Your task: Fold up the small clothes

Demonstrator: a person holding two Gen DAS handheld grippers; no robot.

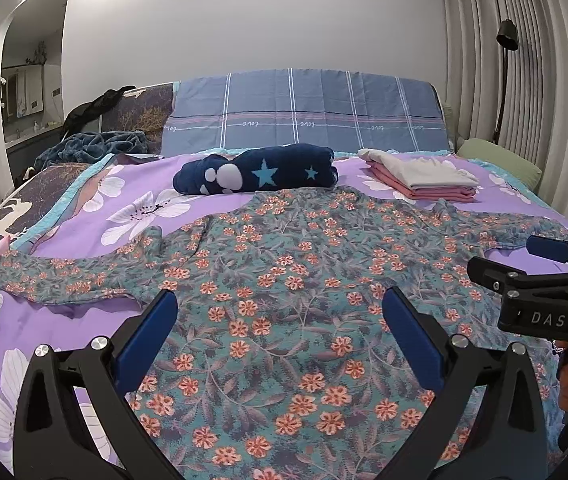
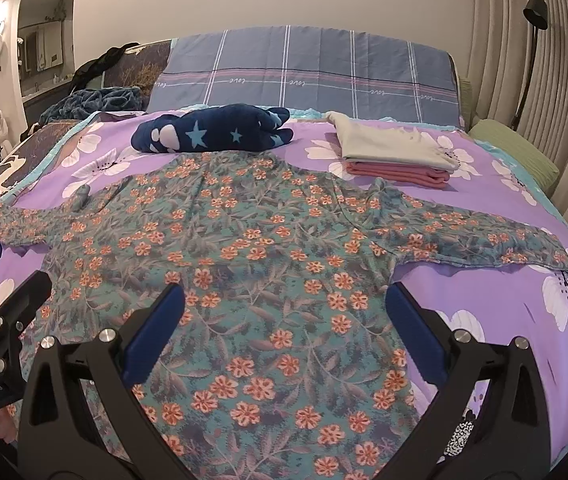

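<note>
Purple flowered bedding (image 2: 463, 292) covers a bed backed by a blue checked headboard cover (image 1: 303, 112), and on it a floral shirt (image 2: 268, 264) lies flat, sleeves spread to both sides, its lower part nearest the cameras.

Both claws hang over that lower part. The left gripper (image 1: 280, 336) has its jaws spread wide and holds nothing; its blue pads (image 1: 148, 336) frame the left half of the shirt's body, and I cannot tell whether they brush the cloth or sit just above it. The right gripper (image 2: 284, 328) is equally wide and empty, over the right half, its right pad near the shirt's side edge under the armpit.

Judging from this, the fold has not begun and the step in hand is a first grasp. To do it well, each claw should probably pinch a single clean edge, such as a hem corner or a sleeve end, catching the shirt alone and not the bedding beneath, then lift and carry evenly so the fabric stays smooth.

Beyond the collar lie a navy star-patterned bundle (image 1: 256, 174) and a folded pink and cream stack (image 1: 423, 180), well apart from the claws. A green pillow (image 2: 515, 148) sits at the far right.
</note>
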